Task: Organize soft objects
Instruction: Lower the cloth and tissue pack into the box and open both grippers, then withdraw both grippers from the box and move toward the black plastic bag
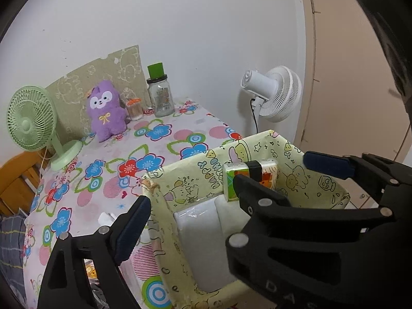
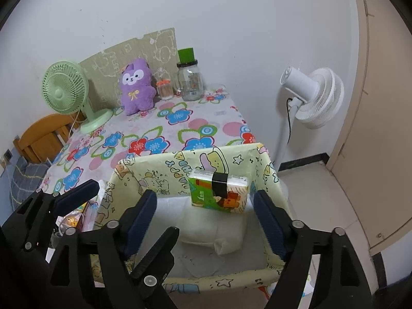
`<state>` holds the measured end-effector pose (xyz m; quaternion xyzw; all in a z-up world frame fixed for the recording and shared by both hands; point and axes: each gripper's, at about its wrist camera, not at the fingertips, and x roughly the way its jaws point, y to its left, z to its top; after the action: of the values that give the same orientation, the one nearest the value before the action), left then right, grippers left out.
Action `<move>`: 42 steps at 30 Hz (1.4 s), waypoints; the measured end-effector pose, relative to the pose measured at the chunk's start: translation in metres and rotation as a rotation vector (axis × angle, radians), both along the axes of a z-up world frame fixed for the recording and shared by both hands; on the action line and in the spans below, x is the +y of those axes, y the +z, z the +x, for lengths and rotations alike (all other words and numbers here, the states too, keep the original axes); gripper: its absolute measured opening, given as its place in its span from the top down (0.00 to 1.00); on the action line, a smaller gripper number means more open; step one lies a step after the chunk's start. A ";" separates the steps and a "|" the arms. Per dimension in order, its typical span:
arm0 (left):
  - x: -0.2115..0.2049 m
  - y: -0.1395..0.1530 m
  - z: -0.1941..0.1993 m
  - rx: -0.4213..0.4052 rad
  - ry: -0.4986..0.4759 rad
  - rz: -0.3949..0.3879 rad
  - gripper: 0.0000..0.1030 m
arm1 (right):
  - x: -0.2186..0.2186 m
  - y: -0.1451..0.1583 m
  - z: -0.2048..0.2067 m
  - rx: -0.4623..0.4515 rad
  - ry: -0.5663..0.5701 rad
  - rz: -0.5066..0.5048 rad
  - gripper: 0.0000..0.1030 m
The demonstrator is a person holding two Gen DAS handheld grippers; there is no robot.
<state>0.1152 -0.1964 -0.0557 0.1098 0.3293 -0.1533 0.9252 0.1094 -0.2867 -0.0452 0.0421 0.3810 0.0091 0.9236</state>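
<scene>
White walls back a table [image 2: 221, 114] spread with a bright flowered cloth, and a pale yellow cartoon-print fabric bin [image 2: 164, 166] stands at its near right corner.

Right gripper [image 2: 206, 207] hangs over the bin with its jaws spread wide, one blue pad on each side of the bin's inside, and nothing is pinched between them. Left gripper [image 1: 226, 184] is likewise wide open and empty, its left finger outside the bin's left wall over the cloth and its right finger out past the bin's far right rim; in its own view the right gripper's black finger crosses in front.

Inside the bin, a green and orange tissue pack [image 2: 219, 193] with a black band stands against the back wall, free of both grippers. Under and in front of it lie white plastic-wrapped soft packs [image 2: 206, 229], possibly more tissues, though the wrapping shows no print.

Just left of the bin, small pink and orange packets [image 2: 77, 217] lie on the cloth, partly hidden by the left gripper. Farther back along the wall sit a purple plush toy [image 2: 136, 87], a green desk fan [image 2: 65, 88], a jar of cotton swabs [image 2: 165, 90] and a glass jar [image 2: 190, 82] beneath a green cap. A white standing fan [image 2: 312, 94] is off to the right of the table.
</scene>
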 end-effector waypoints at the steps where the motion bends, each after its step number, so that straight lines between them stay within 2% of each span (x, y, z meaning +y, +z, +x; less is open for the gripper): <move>1: 0.001 0.001 0.000 -0.002 0.002 -0.001 0.09 | 0.002 0.001 -0.001 -0.004 -0.002 -0.006 0.17; 5: 0.009 0.007 -0.007 -0.023 0.025 -0.008 0.03 | 0.006 0.007 -0.007 -0.022 -0.012 -0.009 0.15; 10: 0.020 0.016 -0.017 -0.044 0.028 -0.026 0.01 | 0.014 0.016 -0.017 -0.048 -0.025 -0.011 0.10; 24: 0.056 0.035 -0.045 -0.096 0.054 -0.051 0.00 | 0.050 0.041 -0.049 -0.129 -0.026 -0.026 0.03; 42: 0.110 0.052 -0.072 -0.143 0.122 -0.060 0.00 | 0.103 0.061 -0.074 -0.188 0.005 -0.039 0.00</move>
<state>0.0436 -0.0867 -0.0041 0.0723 0.2635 -0.0984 0.9569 0.0353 -0.1840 0.0162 0.0220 0.2929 0.0077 0.9559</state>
